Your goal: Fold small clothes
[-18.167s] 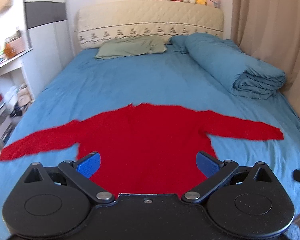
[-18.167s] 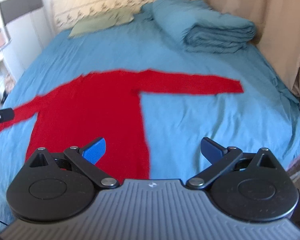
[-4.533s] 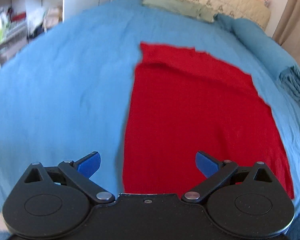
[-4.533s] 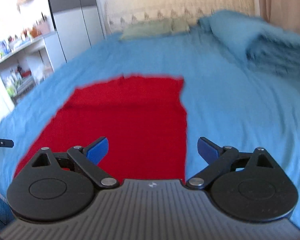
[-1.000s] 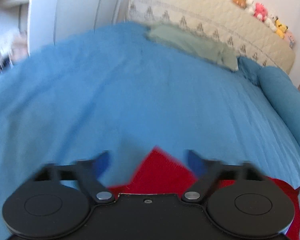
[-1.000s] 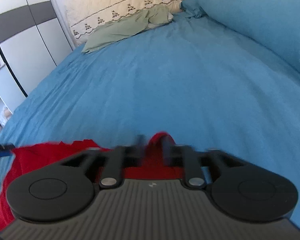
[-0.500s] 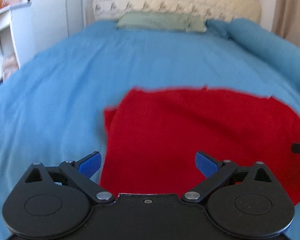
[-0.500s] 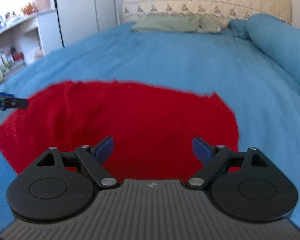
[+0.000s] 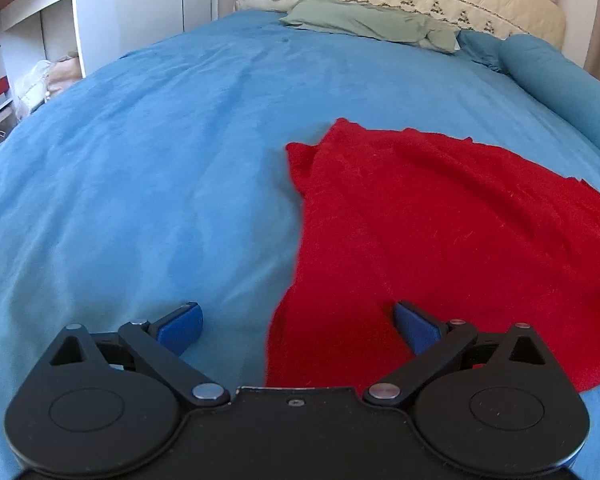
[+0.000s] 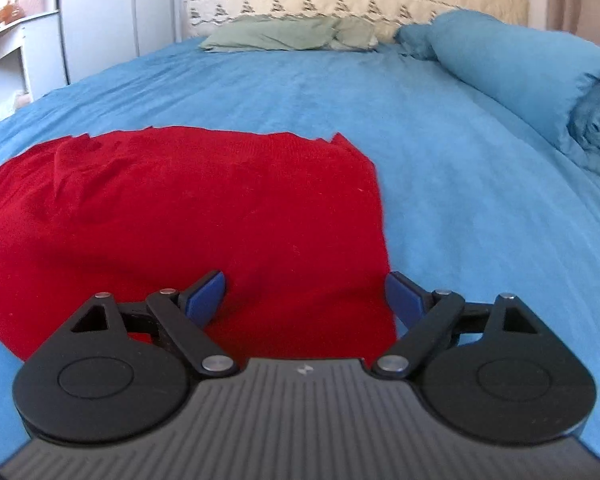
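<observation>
Red sweater [image 9: 440, 232], folded into a rough rectangle, lies flat on the blue bed [image 9: 160, 160].
Seen from the left wrist, its long axis runs from 7 o'clock toward 2 o'clock, the ragged far edge facing the green pillow [image 9: 364, 22] at 12. The left gripper [image 9: 298, 322] hangs over its left edge, fingers [image 9: 180, 326] spread wide and empty; the right gripper [image 10: 306, 294] hangs over its right edge, fingers [image 10: 404, 300] likewise spread, pinching nothing. A rolled blue duvet [image 10: 520, 68] lies at 2 o'clock.

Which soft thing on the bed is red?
The folded sweater, lying flat nearest the claws. The pillow is green and the rolled quilt is blue.
</observation>
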Motion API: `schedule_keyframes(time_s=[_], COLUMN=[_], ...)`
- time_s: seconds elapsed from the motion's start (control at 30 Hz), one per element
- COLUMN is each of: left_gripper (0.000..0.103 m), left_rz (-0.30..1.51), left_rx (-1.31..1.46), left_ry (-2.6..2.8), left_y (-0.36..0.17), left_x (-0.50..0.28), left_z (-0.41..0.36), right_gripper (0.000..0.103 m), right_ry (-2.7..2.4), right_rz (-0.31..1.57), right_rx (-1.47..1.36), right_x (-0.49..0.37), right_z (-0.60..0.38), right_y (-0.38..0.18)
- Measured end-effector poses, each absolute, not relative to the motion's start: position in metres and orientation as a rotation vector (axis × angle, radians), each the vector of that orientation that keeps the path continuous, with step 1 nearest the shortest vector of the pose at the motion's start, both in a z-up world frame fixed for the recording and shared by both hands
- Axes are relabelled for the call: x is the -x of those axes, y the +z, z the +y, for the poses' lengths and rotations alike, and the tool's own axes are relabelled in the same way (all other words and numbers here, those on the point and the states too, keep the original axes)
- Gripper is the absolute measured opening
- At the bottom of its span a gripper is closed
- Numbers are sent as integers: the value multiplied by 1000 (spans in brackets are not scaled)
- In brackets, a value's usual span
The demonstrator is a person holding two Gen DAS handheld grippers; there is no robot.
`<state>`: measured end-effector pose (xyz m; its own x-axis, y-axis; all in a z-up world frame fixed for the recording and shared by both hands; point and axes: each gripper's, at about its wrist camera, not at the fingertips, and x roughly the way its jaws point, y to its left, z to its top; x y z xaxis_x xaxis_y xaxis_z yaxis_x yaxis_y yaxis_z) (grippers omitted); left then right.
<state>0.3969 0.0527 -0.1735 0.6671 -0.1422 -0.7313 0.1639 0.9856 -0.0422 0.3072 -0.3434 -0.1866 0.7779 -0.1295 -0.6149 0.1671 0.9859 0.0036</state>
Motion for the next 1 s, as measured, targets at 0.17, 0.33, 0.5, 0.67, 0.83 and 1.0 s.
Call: schedule_keyframes(time_s=[0.17, 0.33, 0.5, 0.67, 0.83, 1.0], left_gripper=[103, 101, 74, 56, 34, 44], left_rz=[829, 815, 842, 859, 894, 913], left_rx=[-47, -60, -118, -60, -103, -145], left_ry=[-123, -272, -399, -419, -414, -355], left_y=[-167, -153, -159, -164, -165, -154], left_x=[-390, -364, -362, -371, -370, -366], left_z=[77, 96, 88, 85, 83, 76], right_gripper=[102, 102, 97, 76, 34, 36], right_ry=[-212, -164, -60, -66, -68, -73], right_rz=[680, 654, 668, 716, 751, 768], right_rx=[-115, -106, -171, -312, -328, -300], right_x=[-295, -263, -237, -231, -231, -228], right_z=[-353, -360, -377, -397, -403, -402], right_y=[-179, -155, -150, -162, -169, -166])
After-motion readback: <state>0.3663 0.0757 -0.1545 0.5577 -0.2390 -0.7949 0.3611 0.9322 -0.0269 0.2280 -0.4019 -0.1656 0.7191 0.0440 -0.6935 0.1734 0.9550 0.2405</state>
